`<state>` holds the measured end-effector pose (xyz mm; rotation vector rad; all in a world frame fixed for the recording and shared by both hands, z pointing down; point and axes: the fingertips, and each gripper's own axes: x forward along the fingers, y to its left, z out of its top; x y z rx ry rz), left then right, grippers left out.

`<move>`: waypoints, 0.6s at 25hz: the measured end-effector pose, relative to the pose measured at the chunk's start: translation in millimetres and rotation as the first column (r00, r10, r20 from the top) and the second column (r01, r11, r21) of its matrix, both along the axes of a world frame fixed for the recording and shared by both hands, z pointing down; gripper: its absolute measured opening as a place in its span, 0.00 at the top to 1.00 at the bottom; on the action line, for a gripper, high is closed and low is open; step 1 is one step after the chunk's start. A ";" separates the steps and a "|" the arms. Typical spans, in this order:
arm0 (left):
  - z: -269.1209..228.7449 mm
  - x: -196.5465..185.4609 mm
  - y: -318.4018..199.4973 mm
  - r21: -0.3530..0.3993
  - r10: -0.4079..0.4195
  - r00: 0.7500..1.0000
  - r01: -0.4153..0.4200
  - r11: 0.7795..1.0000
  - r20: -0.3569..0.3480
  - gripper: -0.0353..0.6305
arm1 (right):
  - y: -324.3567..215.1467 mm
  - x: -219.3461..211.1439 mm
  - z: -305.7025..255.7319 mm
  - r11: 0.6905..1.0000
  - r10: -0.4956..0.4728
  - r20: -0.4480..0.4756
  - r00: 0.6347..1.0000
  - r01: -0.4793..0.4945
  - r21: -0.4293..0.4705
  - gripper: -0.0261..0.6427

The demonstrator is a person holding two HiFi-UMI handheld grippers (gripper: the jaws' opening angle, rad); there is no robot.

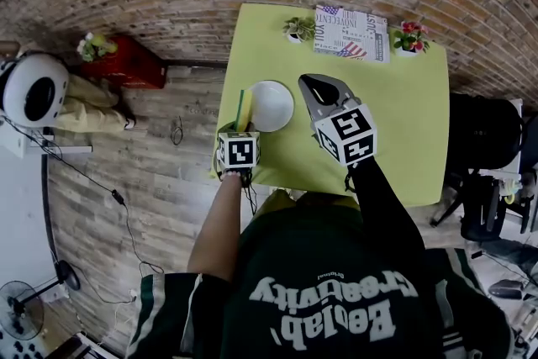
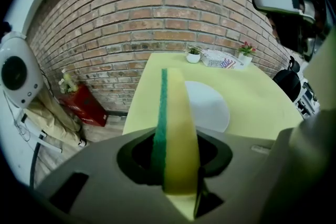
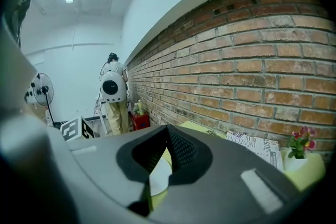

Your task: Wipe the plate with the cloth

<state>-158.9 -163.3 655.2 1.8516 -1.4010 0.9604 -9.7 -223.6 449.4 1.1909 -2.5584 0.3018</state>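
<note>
A white plate (image 1: 271,105) lies on the yellow-green table (image 1: 395,122), near its left edge. My left gripper (image 1: 242,129) hovers at the plate's near-left side, shut on a yellow sponge with a green scouring face (image 1: 243,108). In the left gripper view the sponge (image 2: 176,123) stands on edge between the jaws of my left gripper (image 2: 176,152), with the plate (image 2: 210,106) beyond it. My right gripper (image 1: 308,83) hangs just right of the plate, jaws together and holding nothing. Through the narrow gap under its tips (image 3: 167,135) a sliver of the plate (image 3: 159,180) shows.
Two small potted plants (image 1: 297,29) (image 1: 409,38) and a newspaper-print box (image 1: 351,33) line the table's far edge by the brick wall. A red box (image 1: 130,63) and a white round device (image 1: 34,88) stand on the floor at left; a black chair (image 1: 481,130) is at right.
</note>
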 end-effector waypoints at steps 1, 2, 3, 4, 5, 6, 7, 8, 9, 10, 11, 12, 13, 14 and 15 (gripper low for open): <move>-0.8 -0.9 -0.4 0.000 -0.004 1.000 0.004 1.000 0.001 0.75 | -0.1 -0.6 -0.4 1.000 -0.001 -0.001 1.000 0.001 0.000 0.94; -0.6 -1.9 -0.5 0.000 -0.006 1.000 0.006 1.000 0.005 0.75 | 0.1 -1.3 -0.7 1.000 -0.002 -0.001 1.000 0.002 0.001 0.94; 0.1 -2.1 -0.2 -0.003 -0.005 1.000 0.005 1.000 0.007 0.75 | 0.3 -1.9 -0.7 1.000 -0.003 -0.001 1.000 0.003 0.001 0.94; 0.2 -0.8 -0.1 -0.003 -0.003 1.000 0.003 1.000 0.004 0.75 | 0.3 -2.2 -0.4 1.000 -0.003 -0.001 1.000 0.003 0.001 0.94; -0.6 2.0 -0.6 0.000 0.001 1.000 -0.001 1.000 -0.004 0.75 | 0.2 -2.1 0.2 1.000 -0.003 -0.001 1.000 0.003 0.000 0.94; -2.3 5.5 -1.2 0.005 0.008 1.000 -0.008 1.000 -0.015 0.75 | 0.1 -1.7 1.0 1.000 -0.001 -0.001 1.000 0.001 -0.001 0.94; -4.8 9.5 -1.7 0.012 0.018 1.000 -0.018 1.000 -0.024 0.75 | 0.3 -1.2 1.9 1.000 0.001 -0.001 1.000 -0.001 -0.003 0.94; -7.6 14.2 -2.3 0.022 0.033 0.999 -0.032 0.999 -0.032 0.75 | 0.5 -0.7 2.5 1.000 0.002 -0.001 1.000 -0.002 -0.004 0.94; -10.5 19.6 -3.3 0.033 0.051 0.998 -0.049 0.998 -0.040 0.75 | 0.9 -0.3 2.8 1.000 0.004 -0.001 1.000 -0.004 -0.005 0.94; -13.6 25.7 -4.4 0.045 0.069 0.997 -0.067 0.997 -0.046 0.75 | 1.1 0.0 2.9 1.000 0.005 -0.001 1.000 -0.006 -0.006 0.94; -17.0 32.2 -5.1 0.054 0.087 0.995 -0.084 0.995 -0.051 0.75 | 1.2 0.3 2.9 1.000 0.007 -0.001 1.000 -0.007 -0.006 0.94; -20.5 38.9 -5.3 0.061 0.103 0.993 -0.100 0.993 -0.056 0.75 | 1.4 0.5 2.7 1.000 0.009 -0.001 1.000 -0.009 -0.006 0.94; -23.7 46.0 -5.1 0.065 0.119 0.991 -0.115 0.991 -0.061 0.75 | 1.7 0.7 2.5 1.000 0.011 -0.001 1.000 -0.011 -0.007 0.94; -26.1 53.0 -4.5 0.067 0.134 0.989 -0.130 0.989 -0.067 0.75 | 1.9 1.2 2.4 1.000 0.012 -0.001 1.000 -0.012 -0.007 0.94; -27.8 59.9 -3.6 0.067 0.149 0.986 -0.144 0.987 -0.072 0.75 | 2.0 2.0 2.2 1.000 0.014 -0.002 1.000 -0.014 -0.006 0.94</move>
